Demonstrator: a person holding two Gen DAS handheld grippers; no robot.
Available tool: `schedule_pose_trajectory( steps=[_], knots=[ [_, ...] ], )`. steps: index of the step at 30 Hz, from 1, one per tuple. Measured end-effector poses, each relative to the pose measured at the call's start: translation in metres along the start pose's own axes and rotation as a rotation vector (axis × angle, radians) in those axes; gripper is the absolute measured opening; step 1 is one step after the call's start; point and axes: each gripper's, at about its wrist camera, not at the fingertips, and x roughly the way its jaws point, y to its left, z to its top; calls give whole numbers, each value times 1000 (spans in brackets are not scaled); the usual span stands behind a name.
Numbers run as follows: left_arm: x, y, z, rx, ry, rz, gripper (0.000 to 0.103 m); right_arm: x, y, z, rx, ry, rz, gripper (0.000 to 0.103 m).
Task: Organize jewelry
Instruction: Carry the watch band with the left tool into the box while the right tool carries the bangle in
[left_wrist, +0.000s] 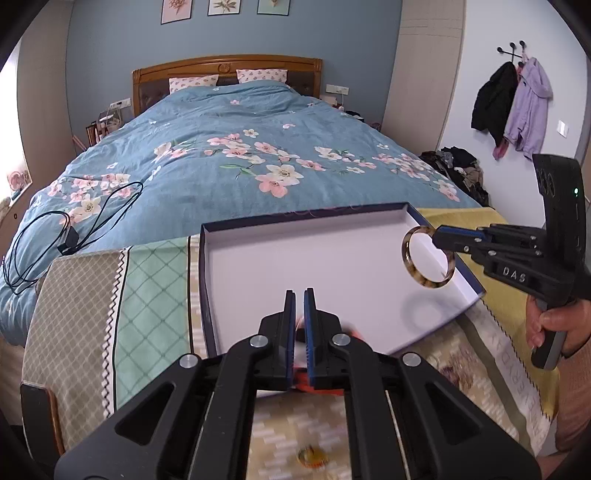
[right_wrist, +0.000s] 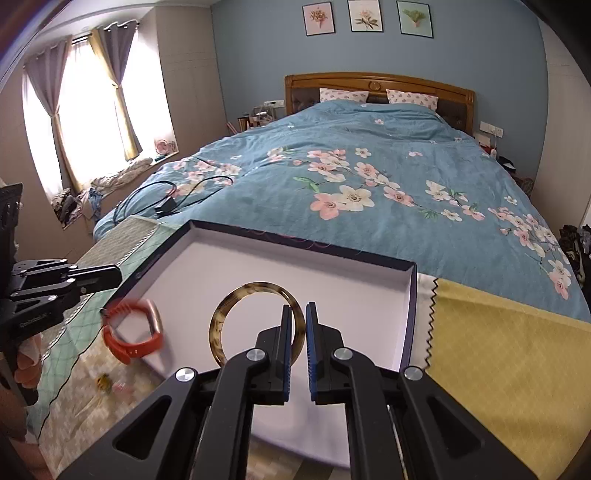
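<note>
Tortoiseshell round bangle (right_wrist: 236, 314) clamped edge-on in your right tongs (right_wrist: 297, 314), orange watch strap (right_wrist: 129, 332) in left tongs (left_wrist: 299, 306): either may twist loose before the white-lined shallow box (left_wrist: 295, 251) ahead.

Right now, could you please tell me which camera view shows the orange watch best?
The right wrist view: the orange watch hangs in full from the left claw, over the box edge. In the left wrist view only orange slivers show between that claw's fingers.
</note>
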Motion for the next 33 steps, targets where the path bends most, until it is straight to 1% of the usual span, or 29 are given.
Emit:
schedule_pose_trajectory(
  steps=[2, 3, 4, 5, 8, 10, 11, 12, 13, 16, 20, 22, 25, 27, 28, 29, 30, 31, 33],
  knots=[
    [10, 5, 8, 0, -1, -9, 5, 10, -3, 4, 8, 11, -6, 6],
    [15, 7, 11, 0, 2, -3, 5, 16, -5, 6, 20, 18, 1, 6],
    [18, 9, 14, 3, 11, -16, 5, 20, -5, 7, 28, 26, 9, 6],
    [22, 11, 15, 5, 16, -25, 6, 23, -6, 7, 34, 31, 14, 6],
    [29, 18, 12, 37, 46, -22, 7, 26, -4, 4, 27, 43, 25, 6],
    [34, 21, 10, 57, 72, -34, 14, 27, -1, 2, 22, 46, 29, 6],
    [36, 23, 4, 62, 77, -35, 15, 27, -1, 1, 22, 50, 36, 6],
    [38, 22, 3, 71, 89, -49, 17, 27, 0, 0, 21, 52, 39, 6],
    [40, 22, 1, 80, 97, -66, 21, 27, 1, -1, 21, 53, 38, 6],
    [44, 10, -4, 125, 107, -87, 28, 27, -1, -4, 31, 57, 39, 6],
    [54, -7, -10, 154, 143, -120, 32, 27, -6, -7, 43, 61, 40, 6],
    [59, -17, -14, 186, 161, -134, 34, 26, -7, -8, 45, 60, 41, 6],
    [70, -30, -16, 223, 191, -119, 34, 27, -8, -10, 43, 65, 45, 6],
    [77, -33, -16, 228, 212, -110, 34, 29, -9, -11, 50, 69, 53, 6],
    [81, -34, -15, 231, 218, -110, 32, 29, -10, -11, 51, 70, 52, 6],
    [83, -35, -15, 240, 219, -104, 27, 30, -10, -11, 51, 71, 53, 6],
    [85, -36, -13, 254, 218, -86, 23, 31, -11, -11, 49, 72, 54, 6],
    [86, -37, -12, 267, 216, -66, 17, 31, -11, -11, 48, 74, 54, 6],
    [90, -38, -7, 310, 203, -22, 13, 32, -12, -9, 48, 76, 52, 6]
  ],
)
